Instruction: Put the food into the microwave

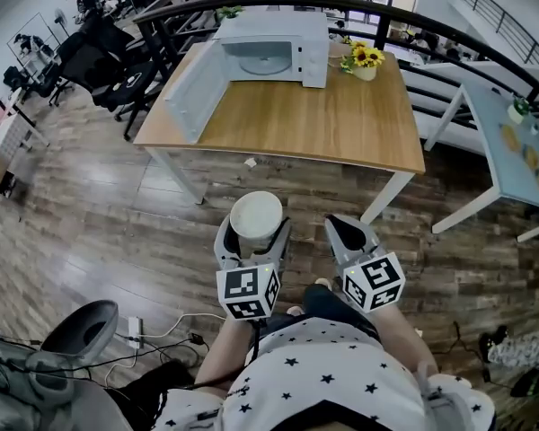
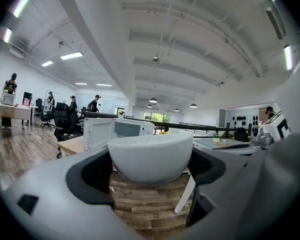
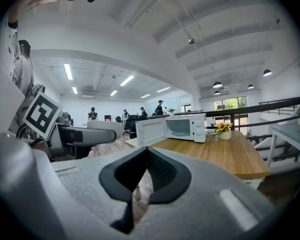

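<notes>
Left gripper (image 1: 256, 229) clasps bowl (image 1: 256, 212) (upright)

No legible text, brand, number or sign on anything in view.

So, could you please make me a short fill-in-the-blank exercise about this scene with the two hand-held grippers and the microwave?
The left hand-held gripper is shut on a white ____.
The microwave on the wooden table has its door ____.
The right hand-held gripper, jaws together, holds ____.
Beside the microwave stands a pot of yellow ____.
Missing words: bowl; open; nothing; flowers.
</notes>
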A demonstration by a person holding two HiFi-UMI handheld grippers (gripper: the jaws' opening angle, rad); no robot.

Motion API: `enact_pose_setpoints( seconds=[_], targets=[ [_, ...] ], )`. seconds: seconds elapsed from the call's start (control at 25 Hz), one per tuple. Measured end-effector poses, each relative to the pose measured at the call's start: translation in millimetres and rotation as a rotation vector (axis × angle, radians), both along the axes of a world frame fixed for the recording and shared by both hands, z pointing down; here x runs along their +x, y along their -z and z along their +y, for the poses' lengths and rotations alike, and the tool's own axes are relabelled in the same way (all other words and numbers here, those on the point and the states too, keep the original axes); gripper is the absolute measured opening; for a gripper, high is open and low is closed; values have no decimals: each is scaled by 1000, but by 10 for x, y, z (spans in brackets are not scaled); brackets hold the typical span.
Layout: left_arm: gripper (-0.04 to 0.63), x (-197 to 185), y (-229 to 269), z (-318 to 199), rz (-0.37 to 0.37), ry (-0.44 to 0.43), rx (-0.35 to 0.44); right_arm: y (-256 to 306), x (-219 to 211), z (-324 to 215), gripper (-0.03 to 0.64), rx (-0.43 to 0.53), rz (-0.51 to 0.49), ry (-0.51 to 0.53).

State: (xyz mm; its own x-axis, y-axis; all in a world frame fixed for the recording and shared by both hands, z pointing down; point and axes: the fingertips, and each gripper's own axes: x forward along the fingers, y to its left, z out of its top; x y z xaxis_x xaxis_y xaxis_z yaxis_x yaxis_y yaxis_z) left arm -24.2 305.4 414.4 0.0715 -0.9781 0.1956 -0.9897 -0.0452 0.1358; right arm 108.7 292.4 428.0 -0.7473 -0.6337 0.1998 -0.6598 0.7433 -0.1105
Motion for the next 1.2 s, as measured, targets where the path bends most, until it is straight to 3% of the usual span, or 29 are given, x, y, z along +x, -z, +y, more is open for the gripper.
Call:
enact_pose_setpoints(
  seconds=[0.56,1.2],
  targets=[
    [459,-171,-43,-352,1,19,9,-42,-211,-358,6,0,-22,36],
    [459,-477,67,-1512,14,62,10,142,-568,-1580,6,-2,-46,85]
  ],
)
